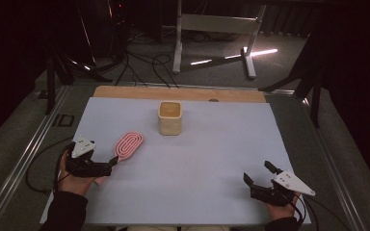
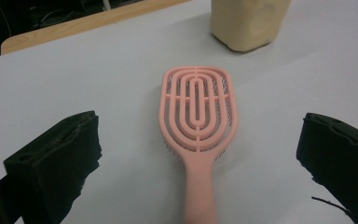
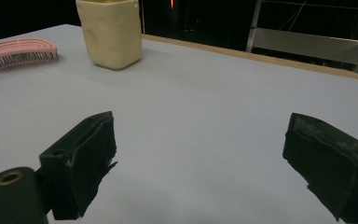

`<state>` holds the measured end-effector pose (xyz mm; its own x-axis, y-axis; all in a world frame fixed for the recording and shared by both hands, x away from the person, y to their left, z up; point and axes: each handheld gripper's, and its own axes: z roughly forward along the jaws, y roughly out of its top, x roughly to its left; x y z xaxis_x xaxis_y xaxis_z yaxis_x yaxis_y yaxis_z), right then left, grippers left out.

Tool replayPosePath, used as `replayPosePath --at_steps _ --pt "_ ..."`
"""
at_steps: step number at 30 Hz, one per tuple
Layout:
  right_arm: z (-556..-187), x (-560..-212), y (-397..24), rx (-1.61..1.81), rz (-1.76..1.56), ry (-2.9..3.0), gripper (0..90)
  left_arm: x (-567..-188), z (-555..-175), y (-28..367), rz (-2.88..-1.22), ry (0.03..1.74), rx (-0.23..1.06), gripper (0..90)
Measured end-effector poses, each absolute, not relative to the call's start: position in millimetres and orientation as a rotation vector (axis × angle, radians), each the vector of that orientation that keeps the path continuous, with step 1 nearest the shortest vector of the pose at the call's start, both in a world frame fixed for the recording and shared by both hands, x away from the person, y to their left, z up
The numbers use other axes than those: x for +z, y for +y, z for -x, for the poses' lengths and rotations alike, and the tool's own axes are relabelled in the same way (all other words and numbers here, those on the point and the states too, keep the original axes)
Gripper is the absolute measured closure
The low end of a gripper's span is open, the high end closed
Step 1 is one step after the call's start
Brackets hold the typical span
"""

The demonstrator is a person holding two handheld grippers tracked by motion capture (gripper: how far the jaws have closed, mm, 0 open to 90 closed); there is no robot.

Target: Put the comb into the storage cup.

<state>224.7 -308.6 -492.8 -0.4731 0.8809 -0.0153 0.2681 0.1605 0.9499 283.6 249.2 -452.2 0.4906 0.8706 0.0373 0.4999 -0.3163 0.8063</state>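
Presently, we note the pink hairbrush (image 2: 198, 122) flat on the pale counter (image 1: 212, 159), between the left gripper's (image 1: 110, 164) spread jaws, untouched; beige cup (image 1: 170, 118) stands beyond. Right gripper (image 1: 257, 177) gapes, well apart. Room dark.

One pink hairbrush (image 1: 129, 145); one cream square cup (image 1: 170, 117); two hand-held grippers: left (image 1: 112, 164), right (image 1: 257, 174).

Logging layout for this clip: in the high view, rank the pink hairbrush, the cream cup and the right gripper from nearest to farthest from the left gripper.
1. Pink hairbrush: just ahead of the left gripper, handle at its open jaws.
2. Cream cup: farther back, mid-table.
3. Right gripper: across the table at the near right corner, open.
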Motion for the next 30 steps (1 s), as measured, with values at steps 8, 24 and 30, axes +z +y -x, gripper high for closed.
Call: replayPosePath --at_steps 8,24,30 --pt "-225 -493 -309 1.323 -1.092 1.847 9.1 -454 -291 247 -2.012 1.132 0.599 0.2" --pt "-225 -493 -308 1.325 -1.095 1.850 9.1 -458 -304 240 -2.089 1.143 0.549 0.2" --pt "-226 -494 -309 1.324 -1.096 1.851 9.1 -459 -308 238 -2.115 1.155 0.530 0.2"
